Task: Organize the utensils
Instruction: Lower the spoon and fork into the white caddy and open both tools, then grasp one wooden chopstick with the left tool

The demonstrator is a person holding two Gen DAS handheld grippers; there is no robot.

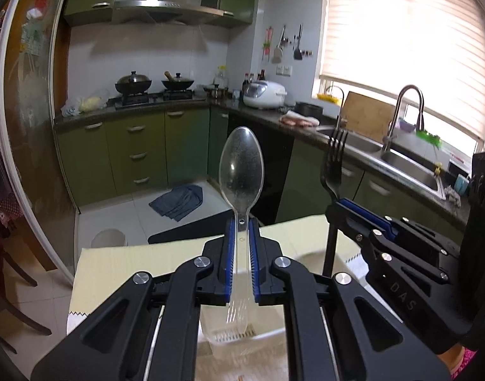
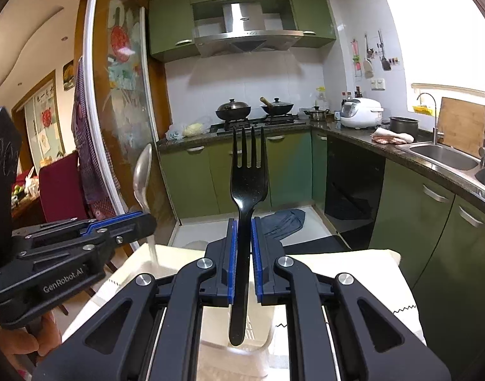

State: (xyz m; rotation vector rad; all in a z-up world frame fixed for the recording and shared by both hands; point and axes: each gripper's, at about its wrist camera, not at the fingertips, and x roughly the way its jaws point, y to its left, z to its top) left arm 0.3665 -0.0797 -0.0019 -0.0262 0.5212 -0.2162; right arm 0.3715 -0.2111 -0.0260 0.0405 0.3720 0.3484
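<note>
My left gripper (image 1: 242,225) is shut on the handle of a clear plastic spoon (image 1: 241,165), held upright with the bowl up. The spoon also shows at the left of the right wrist view (image 2: 142,171), held by the left gripper (image 2: 147,219). My right gripper (image 2: 244,222) is shut on a black plastic fork (image 2: 249,171), tines up. The fork (image 1: 333,165) and right gripper (image 1: 341,204) show at the right of the left wrist view. Both handles hang down over a clear plastic container (image 1: 242,339) on the table; it also shows under the fork in the right wrist view (image 2: 239,355).
The table has a pale yellow cloth (image 1: 131,263). Green kitchen cabinets (image 2: 287,171), a stove with woks (image 2: 255,108), a rice cooker (image 2: 361,112) and a steel sink (image 2: 442,155) lie beyond. A grey cloth (image 1: 179,201) and a white bin (image 1: 109,238) are on the floor.
</note>
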